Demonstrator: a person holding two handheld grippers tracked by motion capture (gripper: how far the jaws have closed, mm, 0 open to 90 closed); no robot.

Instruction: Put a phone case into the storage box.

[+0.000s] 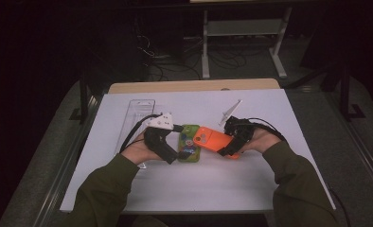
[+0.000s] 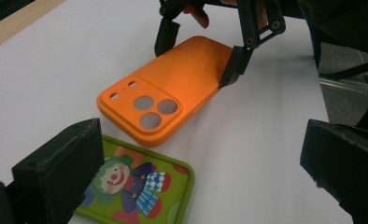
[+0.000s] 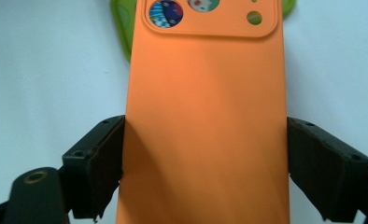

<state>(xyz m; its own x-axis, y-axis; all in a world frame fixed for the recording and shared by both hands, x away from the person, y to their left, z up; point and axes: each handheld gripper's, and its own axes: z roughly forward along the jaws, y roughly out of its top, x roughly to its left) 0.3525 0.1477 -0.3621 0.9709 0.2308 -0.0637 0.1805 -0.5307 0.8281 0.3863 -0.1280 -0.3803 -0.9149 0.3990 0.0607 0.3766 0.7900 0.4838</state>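
An orange phone case (image 1: 212, 139) lies back-up at the table's middle, and my right gripper (image 1: 228, 141) is shut on it, jaws pressing both long sides (image 3: 205, 163). Through its camera holes the clown print underneath shows, so the camera end of the orange phone case (image 3: 205, 93) overlaps the green case (image 3: 121, 32). That green clown-print case (image 1: 189, 142) lies flat to its left. My left gripper (image 1: 177, 142) hovers over it, open, jaws wide apart (image 2: 201, 154) with nothing pressed between them. In the left gripper view the orange case (image 2: 173, 88) sits just past the green one (image 2: 140, 186).
A long clear plastic tray (image 1: 137, 113) lies at the back left of the white table sheet (image 1: 199, 184). A small clear plastic piece (image 1: 229, 112) rests behind the right gripper. A wooden edge (image 1: 194, 86) bounds the far side.
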